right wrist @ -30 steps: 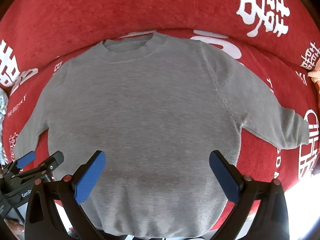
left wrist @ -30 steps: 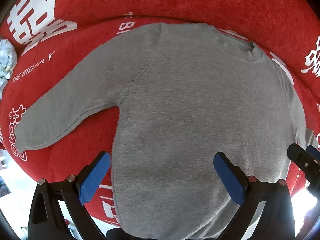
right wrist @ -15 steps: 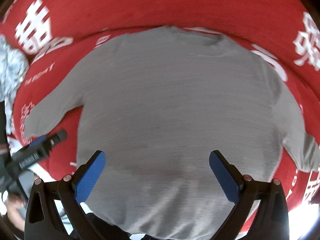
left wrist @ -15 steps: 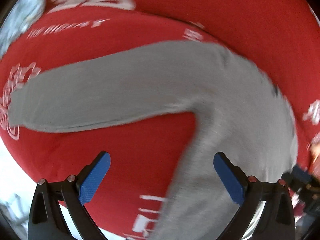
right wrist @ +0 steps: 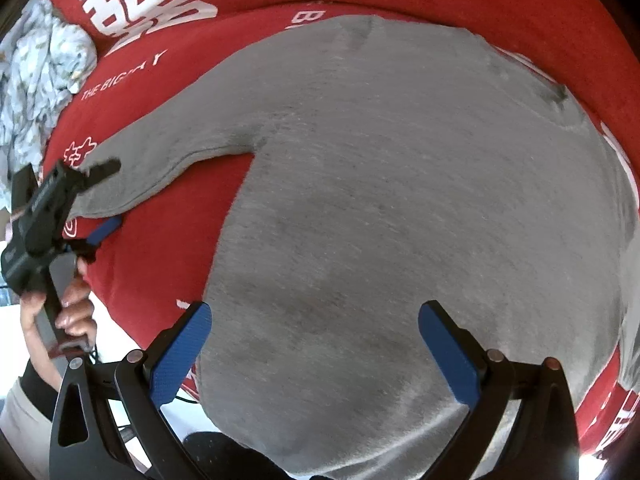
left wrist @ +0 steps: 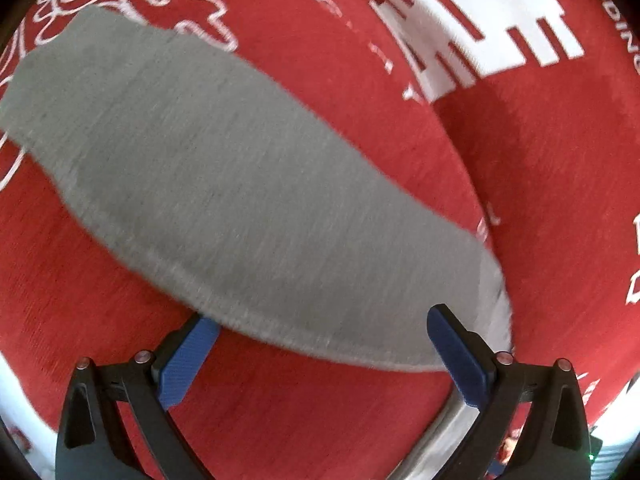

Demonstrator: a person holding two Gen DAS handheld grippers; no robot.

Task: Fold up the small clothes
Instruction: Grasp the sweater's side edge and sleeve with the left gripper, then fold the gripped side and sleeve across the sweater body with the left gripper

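Note:
A small grey sweater (right wrist: pixel 400 208) lies flat on a red cloth with white print. Its left sleeve (left wrist: pixel 224 184) stretches out to the side. My left gripper (left wrist: pixel 320 344) is open at the sleeve's cuff end, one finger on each side of the sleeve, low over the cloth. It also shows in the right wrist view (right wrist: pixel 100 196), at the cuff. My right gripper (right wrist: pixel 316 344) is open and empty above the sweater's lower body, near the hem.
The red cloth (right wrist: pixel 152 248) covers the whole surface and rises behind the sweater. A crumpled pale patterned garment (right wrist: pixel 36 76) lies at the far left. The person's hand (right wrist: pixel 68 308) holds the left gripper's handle at the left edge.
My left gripper has swung left from the sweater's body to the sleeve and closed in on its cuff end. My right gripper has turned left over the body.

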